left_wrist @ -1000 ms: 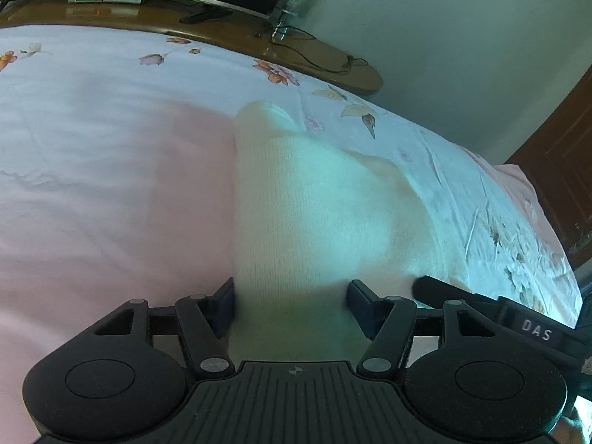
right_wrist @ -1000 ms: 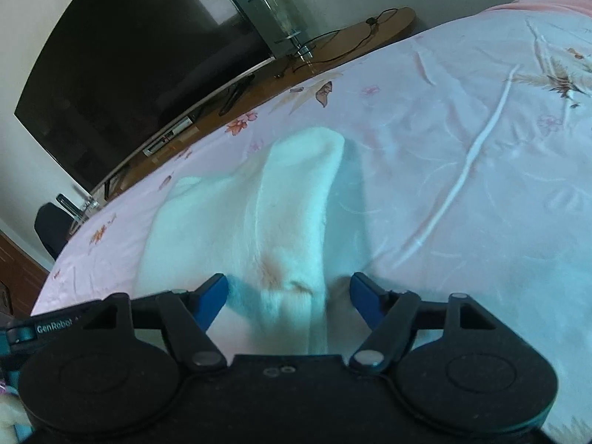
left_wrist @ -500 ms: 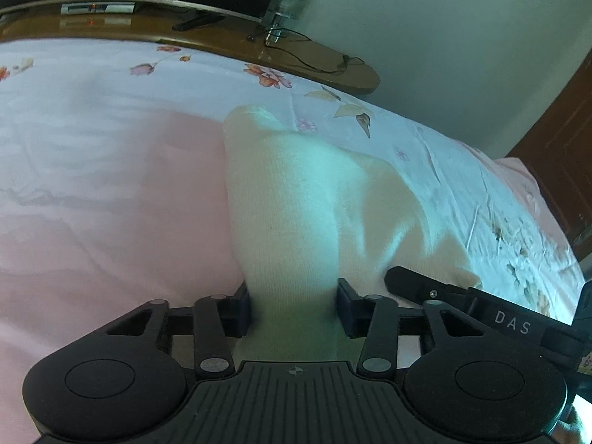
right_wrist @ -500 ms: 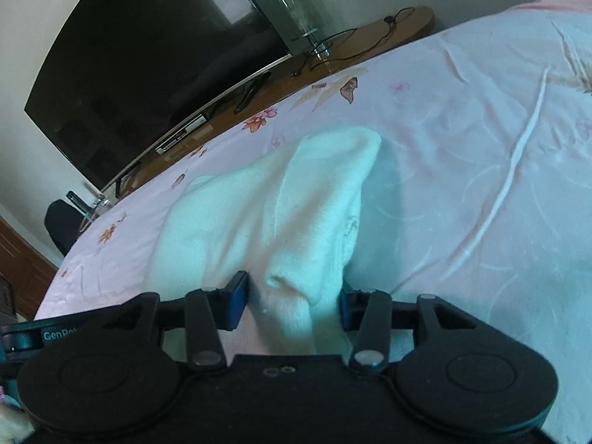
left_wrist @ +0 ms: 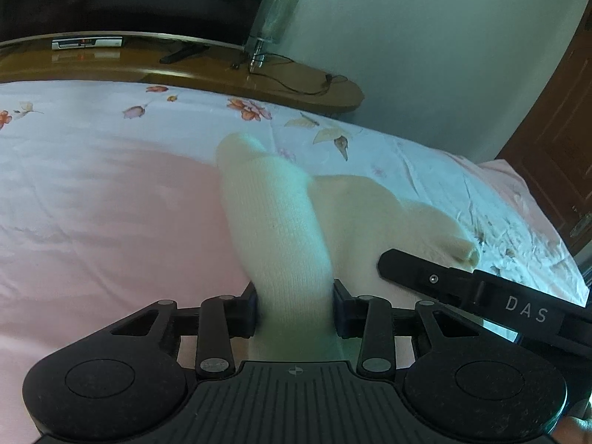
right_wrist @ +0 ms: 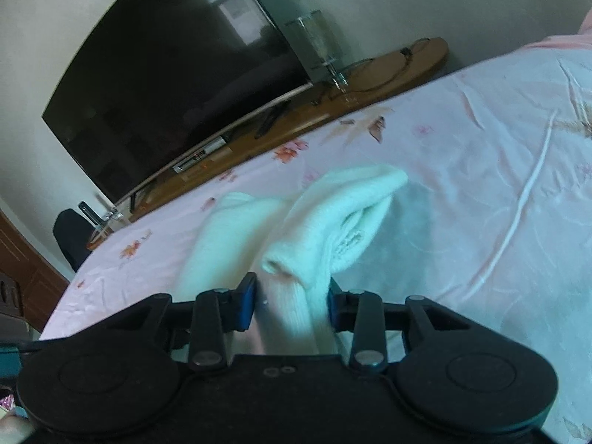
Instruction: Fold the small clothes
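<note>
A small white knit garment [left_wrist: 281,229] lies on the pink floral bedsheet [left_wrist: 92,203]. My left gripper [left_wrist: 294,305] is shut on its near edge and lifts that edge off the sheet. My right gripper [right_wrist: 291,301] is shut on the other near edge of the garment [right_wrist: 333,218], which bunches and folds up between its fingers. The right gripper's arm [left_wrist: 481,288] shows at the right of the left wrist view, close beside the cloth. The far end of the garment rests on the bed.
A wooden TV bench [left_wrist: 222,70] with a large dark TV [right_wrist: 177,85], a glass lamp [left_wrist: 272,22] and cables runs along the far bed edge. A dark wooden door [left_wrist: 555,155] stands at the right. A black chair [right_wrist: 70,236] is at the left.
Both grippers closed from open onto the garment's near edges and raised them. The cloth now bunches upward and the cameras have tilted up.
</note>
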`<state>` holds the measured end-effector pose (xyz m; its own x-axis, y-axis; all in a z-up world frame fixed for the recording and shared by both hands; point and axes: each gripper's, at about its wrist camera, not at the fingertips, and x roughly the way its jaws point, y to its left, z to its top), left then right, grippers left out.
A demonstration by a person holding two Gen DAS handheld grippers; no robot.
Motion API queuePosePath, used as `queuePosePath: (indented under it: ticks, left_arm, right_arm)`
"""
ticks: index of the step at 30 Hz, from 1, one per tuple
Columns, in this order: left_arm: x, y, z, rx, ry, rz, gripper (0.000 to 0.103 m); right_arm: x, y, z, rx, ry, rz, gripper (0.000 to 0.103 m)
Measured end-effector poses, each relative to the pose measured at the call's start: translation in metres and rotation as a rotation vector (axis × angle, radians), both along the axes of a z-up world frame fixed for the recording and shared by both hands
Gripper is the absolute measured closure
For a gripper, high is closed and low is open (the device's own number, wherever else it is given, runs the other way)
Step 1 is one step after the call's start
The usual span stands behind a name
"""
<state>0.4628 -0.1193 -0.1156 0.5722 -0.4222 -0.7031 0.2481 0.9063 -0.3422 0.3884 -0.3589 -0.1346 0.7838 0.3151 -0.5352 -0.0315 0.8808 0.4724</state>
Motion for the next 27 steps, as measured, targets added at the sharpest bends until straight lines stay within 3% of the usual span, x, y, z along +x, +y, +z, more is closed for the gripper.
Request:
queuePosePath:
  ticks: [9, 18, 22, 25, 27]
  left_arm:
    - [-0.015, 0.059, 0.024, -0.043, -0.042, 0.068, 0.065]
    - [-0.033, 0.179, 0.043, 0.012, -0.096, 0.195, 0.065]
    - [-0.035, 0.225, 0.033, 0.058, -0.095, 0.24, 0.065]
    - [-0.03, 0.249, 0.008, 0.106, -0.065, 0.272, 0.064]
    - [-0.026, 0.258, -0.018, 0.156, 0.0, 0.29, 0.061]
  right_arm:
    - [0.0, 0.05, 0.034, 0.01, -0.071, 0.071, 0.069]
    - [0.015, 0.158, 0.045, 0.075, -0.13, 0.181, 0.07]
    - [0.024, 0.201, 0.033, 0.081, -0.115, 0.21, 0.071]
    - [0.034, 0.224, 0.012, 0.073, -0.058, 0.21, 0.071]
    - [0.04, 0.23, -0.006, 0.051, -0.009, 0.187, 0.071]
